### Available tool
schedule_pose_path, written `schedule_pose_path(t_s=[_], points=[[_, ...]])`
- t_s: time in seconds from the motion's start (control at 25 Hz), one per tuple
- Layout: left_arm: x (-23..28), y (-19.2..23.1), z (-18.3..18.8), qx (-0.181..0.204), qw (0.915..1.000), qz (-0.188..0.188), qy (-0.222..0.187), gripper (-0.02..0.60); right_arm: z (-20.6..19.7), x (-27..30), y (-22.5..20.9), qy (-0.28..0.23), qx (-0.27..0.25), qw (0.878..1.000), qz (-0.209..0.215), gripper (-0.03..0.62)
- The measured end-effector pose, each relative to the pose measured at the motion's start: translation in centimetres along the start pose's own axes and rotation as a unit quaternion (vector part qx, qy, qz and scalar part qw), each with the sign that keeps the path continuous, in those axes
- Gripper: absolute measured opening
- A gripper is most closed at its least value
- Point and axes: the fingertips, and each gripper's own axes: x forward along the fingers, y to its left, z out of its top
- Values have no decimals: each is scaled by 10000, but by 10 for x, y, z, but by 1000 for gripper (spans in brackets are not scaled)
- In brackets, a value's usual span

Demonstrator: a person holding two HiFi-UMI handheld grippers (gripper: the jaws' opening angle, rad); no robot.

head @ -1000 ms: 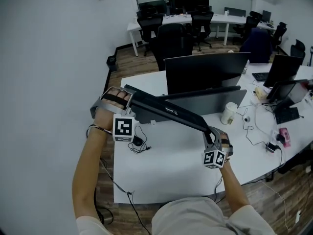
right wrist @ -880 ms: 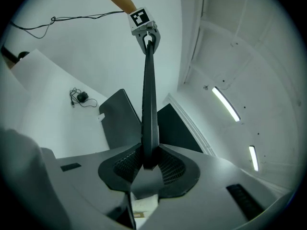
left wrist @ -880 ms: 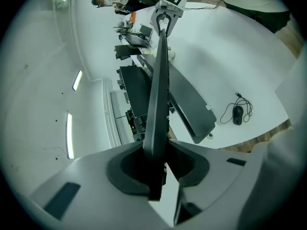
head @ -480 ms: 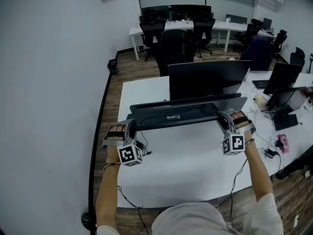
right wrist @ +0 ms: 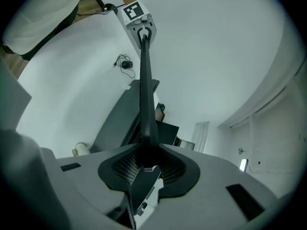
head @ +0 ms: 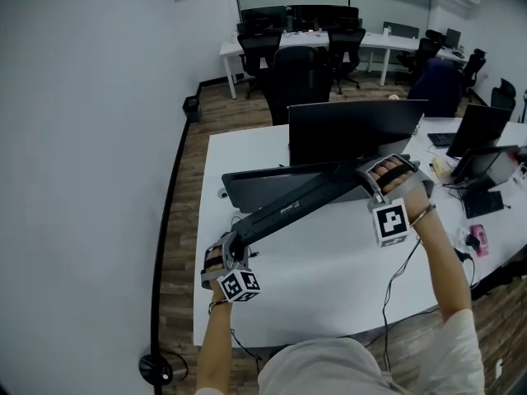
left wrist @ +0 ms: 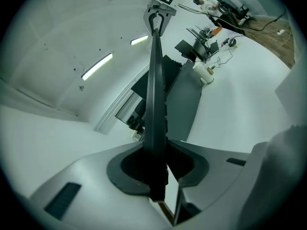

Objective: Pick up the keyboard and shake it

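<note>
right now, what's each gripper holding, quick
left gripper: closed on the lower end of the keyboard
right gripper: closed on the keyboard's raised end

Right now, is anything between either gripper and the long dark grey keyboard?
Nothing visible stands between them. The left gripper is shut on the lower end of the long dark grey keyboard, and the right gripper is shut on its raised end. The keyboard is held tilted above the white desk.
</note>
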Motion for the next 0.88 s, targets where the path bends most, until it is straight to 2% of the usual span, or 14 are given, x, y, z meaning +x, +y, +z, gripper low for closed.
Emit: schedule_pose_path(t_s=[0.16, 0.28, 0.36, 0.52, 0.68, 0.76, 0.88], points=[[-14, -18, -3, -548, 9985, -42, 84, 114, 15, -8, -9, -29, -318, 9995, 10, 126], [-19, -23, -5, -583, 9982, -100, 120, 112, 21, -12, -12, -87, -271, 9996, 42, 127], [-25, -19, -7, -448, 9988, -127, 149, 112, 25, -16, -7, -139, -99, 9998, 53, 127], [-27, 8, -10, 296, 9995, -64, 100, 112, 20, -19, 16, -78, 351, 9994, 5, 126], [-32, 41, 5, 1038, 9945, -151, 67, 112, 19, -31, 43, -134, 1220, 9924, -105, 124], [-25, 59, 12, 1607, 9866, -265, -74, 112, 19, -31, 59, -185, 1725, 9848, -124, 124], [-13, 87, 23, 2345, 9705, -545, -122, 115, 35, -28, 98, -340, 2604, 9649, 46, 121]])
